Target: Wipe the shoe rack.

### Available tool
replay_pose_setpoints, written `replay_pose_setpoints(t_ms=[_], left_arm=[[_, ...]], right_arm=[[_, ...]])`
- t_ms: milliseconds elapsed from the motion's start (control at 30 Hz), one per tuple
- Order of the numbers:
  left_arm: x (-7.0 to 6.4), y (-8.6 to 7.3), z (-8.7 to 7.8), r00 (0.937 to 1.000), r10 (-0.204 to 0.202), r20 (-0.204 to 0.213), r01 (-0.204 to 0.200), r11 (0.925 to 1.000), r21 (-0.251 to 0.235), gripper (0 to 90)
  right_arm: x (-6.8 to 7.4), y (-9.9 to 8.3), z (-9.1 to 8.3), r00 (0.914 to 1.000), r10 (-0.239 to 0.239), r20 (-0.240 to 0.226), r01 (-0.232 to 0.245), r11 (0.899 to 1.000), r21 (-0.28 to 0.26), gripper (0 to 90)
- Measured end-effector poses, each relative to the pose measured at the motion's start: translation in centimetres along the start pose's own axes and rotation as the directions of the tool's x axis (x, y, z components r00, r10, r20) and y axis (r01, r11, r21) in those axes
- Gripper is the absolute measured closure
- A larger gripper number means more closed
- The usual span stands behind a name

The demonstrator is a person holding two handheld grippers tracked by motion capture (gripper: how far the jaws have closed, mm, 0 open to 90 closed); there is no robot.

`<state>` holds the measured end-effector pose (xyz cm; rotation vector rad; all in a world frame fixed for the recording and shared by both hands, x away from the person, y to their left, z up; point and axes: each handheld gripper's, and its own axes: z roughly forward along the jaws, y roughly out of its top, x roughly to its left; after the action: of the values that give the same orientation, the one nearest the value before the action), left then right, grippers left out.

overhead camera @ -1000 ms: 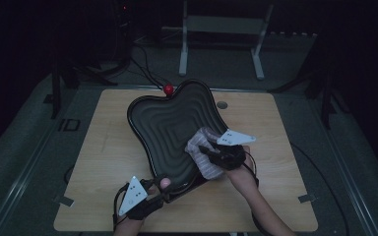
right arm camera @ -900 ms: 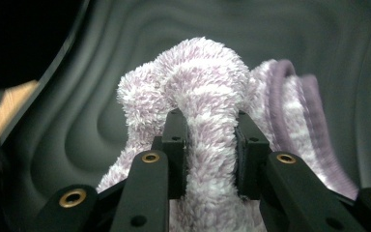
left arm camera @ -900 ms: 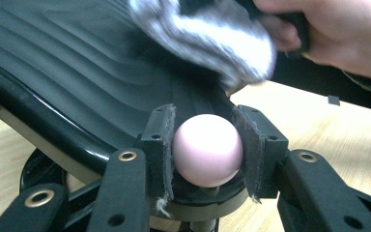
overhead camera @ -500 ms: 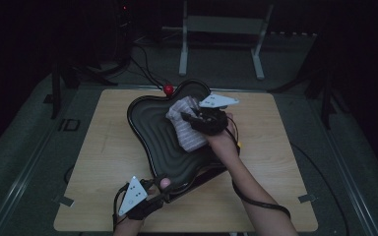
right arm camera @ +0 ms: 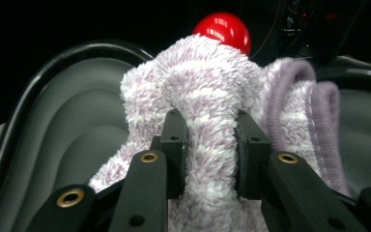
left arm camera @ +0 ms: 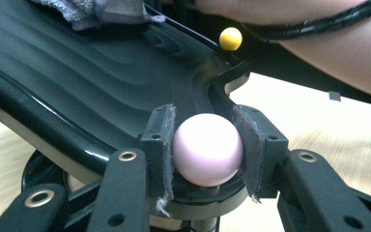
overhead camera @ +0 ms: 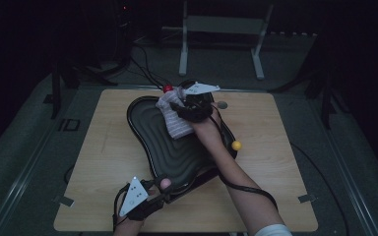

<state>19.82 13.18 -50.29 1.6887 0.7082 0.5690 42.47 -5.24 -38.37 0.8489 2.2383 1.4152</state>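
A black tray [overhead camera: 147,129] with a rippled floor lies on the wooden table [overhead camera: 103,162]. Round knobs stand on its rim: pink [left arm camera: 207,150] near me, yellow [overhead camera: 236,145] at the right, red [overhead camera: 168,89] at the far end. My left gripper [overhead camera: 161,191] is shut on the pink knob [overhead camera: 165,184] at the tray's near edge; its jaws [left arm camera: 205,140] clamp the ball from both sides. My right gripper [overhead camera: 178,109] is shut on a fluffy purple-and-white cloth [overhead camera: 175,123], which rests on the tray's far end just below the red knob [right arm camera: 222,30]. The cloth [right arm camera: 207,96] bulges up between its jaws [right arm camera: 211,140].
A small grey disc [overhead camera: 222,104] lies on the table right of the right gripper. My right forearm [overhead camera: 226,167] crosses over the tray's right side. A white metal stand [overhead camera: 221,29] and cables sit on the dark floor beyond the table.
My right gripper has carried the cloth from the tray's right side across its floor to the far end by the red knob. The left gripper has stayed on the pink knob.
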Motion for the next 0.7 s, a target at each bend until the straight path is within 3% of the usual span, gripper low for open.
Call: replay_pose_setpoints(t_ms=[300, 700], left_arm=[[0.1, -0.1, 0.0, 1.0, -0.006, 0.007, 0.006, 0.9999, -0.009, 60.2], [0.1, -0.1, 0.0, 1.0, -0.005, 0.008, 0.005, 0.9999, -0.011, 60.2]], right_arm=[[0.4, -0.9, -0.1, 0.9998, -0.014, 0.017, 0.014, 1.0, 0.006, 70.9], [0.7, -2.8, -1.5, 1.0, 0.004, -0.006, -0.004, 1.0, 0.018, 71.0]])
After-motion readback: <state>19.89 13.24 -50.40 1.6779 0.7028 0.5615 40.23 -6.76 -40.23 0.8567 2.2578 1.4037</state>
